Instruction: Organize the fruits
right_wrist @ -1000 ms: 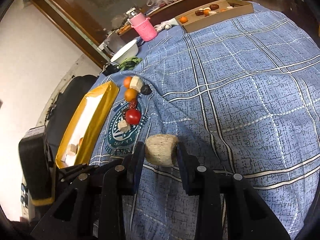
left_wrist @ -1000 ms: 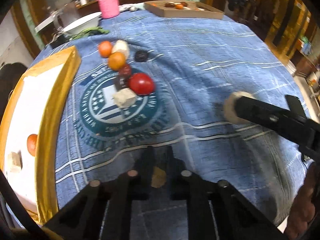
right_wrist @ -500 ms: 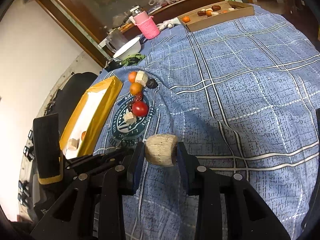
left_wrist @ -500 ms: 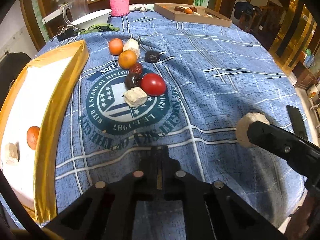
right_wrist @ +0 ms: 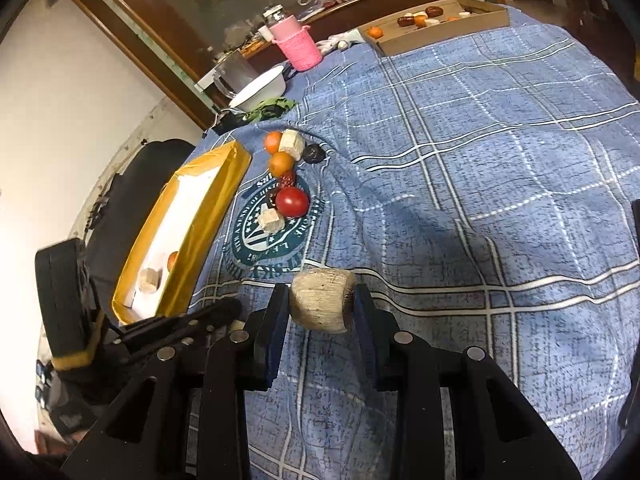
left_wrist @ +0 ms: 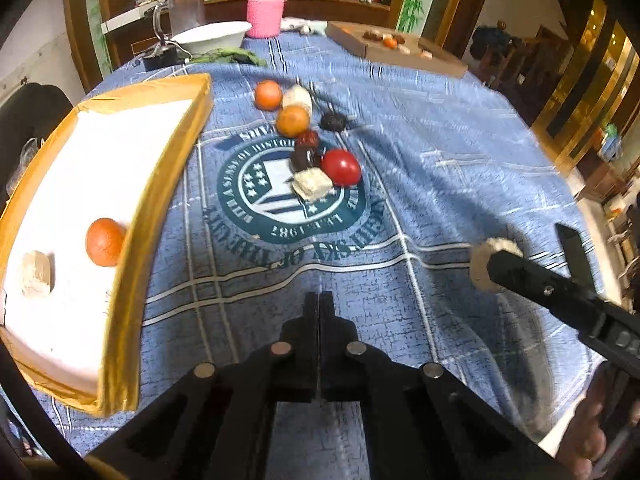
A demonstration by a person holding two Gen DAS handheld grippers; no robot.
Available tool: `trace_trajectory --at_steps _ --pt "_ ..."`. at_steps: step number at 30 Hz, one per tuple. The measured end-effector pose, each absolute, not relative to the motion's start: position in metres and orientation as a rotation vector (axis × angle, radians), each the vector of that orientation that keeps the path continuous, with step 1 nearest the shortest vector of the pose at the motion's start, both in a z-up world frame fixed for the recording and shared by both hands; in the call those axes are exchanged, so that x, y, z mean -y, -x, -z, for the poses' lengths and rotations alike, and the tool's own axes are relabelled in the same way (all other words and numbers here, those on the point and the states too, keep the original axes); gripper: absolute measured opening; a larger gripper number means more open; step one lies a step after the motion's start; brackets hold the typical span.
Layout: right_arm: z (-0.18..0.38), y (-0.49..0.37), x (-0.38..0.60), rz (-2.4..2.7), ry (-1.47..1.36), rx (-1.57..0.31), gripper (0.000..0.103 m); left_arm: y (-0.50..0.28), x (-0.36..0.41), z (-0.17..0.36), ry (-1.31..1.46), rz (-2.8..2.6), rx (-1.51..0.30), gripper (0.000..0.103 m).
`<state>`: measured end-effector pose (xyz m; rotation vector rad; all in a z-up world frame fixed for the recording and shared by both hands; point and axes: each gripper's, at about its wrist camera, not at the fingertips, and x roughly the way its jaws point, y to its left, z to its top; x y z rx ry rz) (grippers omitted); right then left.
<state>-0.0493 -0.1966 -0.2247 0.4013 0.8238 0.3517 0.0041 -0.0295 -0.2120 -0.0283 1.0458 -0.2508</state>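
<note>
My right gripper [right_wrist: 322, 306] is shut on a beige round fruit [right_wrist: 322, 306] and holds it above the blue cloth; it also shows at the right of the left wrist view [left_wrist: 490, 268]. My left gripper [left_wrist: 319, 308] is shut and empty, low over the cloth's near part. A pile of fruit lies on the round emblem: a red tomato [left_wrist: 341, 167], oranges [left_wrist: 293, 121], dark dates [left_wrist: 304, 158] and beige chunks [left_wrist: 313, 185]. The yellow tray [left_wrist: 160, 184] at left holds an orange [left_wrist: 105, 241] and a beige chunk [left_wrist: 37, 273].
A cardboard tray [right_wrist: 442, 28] with several fruits lies at the far end of the table. A pink cup [left_wrist: 264, 14], a white bowl [left_wrist: 210, 36] and green leaves [left_wrist: 230, 56] stand at the far left. A dark chair [right_wrist: 132, 196] is beside the yellow tray.
My left gripper has closed fully and pulled back a little, so the view shows more of the yellow tray. My right gripper still holds the beige fruit and has drifted slightly.
</note>
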Motion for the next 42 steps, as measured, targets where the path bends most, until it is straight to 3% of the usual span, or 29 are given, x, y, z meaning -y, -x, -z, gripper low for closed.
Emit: trace_trajectory --at_steps 14,19,25,27,29,32,35,37,38,42 --pt "0.207 0.048 0.191 -0.385 -0.39 -0.813 0.031 0.002 0.038 0.175 0.056 0.348 -1.026 0.001" --pt "0.206 0.051 0.194 -0.365 -0.415 -0.81 0.031 0.014 0.057 0.169 -0.002 0.378 -1.0 0.007" --pt "0.199 0.059 0.198 -0.345 -0.392 -0.78 0.031 0.009 0.036 0.199 -0.004 0.28 -1.049 0.032" --pt "0.201 0.061 0.2 -0.346 -0.395 -0.78 0.031 0.013 0.025 0.203 0.03 0.269 -1.039 0.059" --pt "0.206 0.063 0.201 -0.348 -0.397 -0.783 0.031 0.021 0.017 0.206 0.051 0.262 -1.015 0.067" --pt "0.214 0.062 0.201 -0.348 -0.408 -0.799 0.031 0.029 0.018 0.213 0.051 0.264 -1.026 0.065" --pt "0.219 0.059 0.201 -0.35 -0.415 -0.811 0.031 0.029 0.027 0.218 0.04 0.305 -1.042 0.056" --pt "0.221 0.058 0.202 -0.35 -0.423 -0.812 0.031 0.026 0.033 0.22 0.018 0.309 -1.046 0.044" --pt "0.222 0.058 0.202 -0.352 -0.426 -0.812 0.031 0.022 0.036 0.22 0.024 0.317 -1.055 0.033" --pt "0.224 0.055 0.204 -0.35 -0.432 -0.817 0.031 0.015 0.047 0.216 -0.003 0.345 -1.04 0.032"
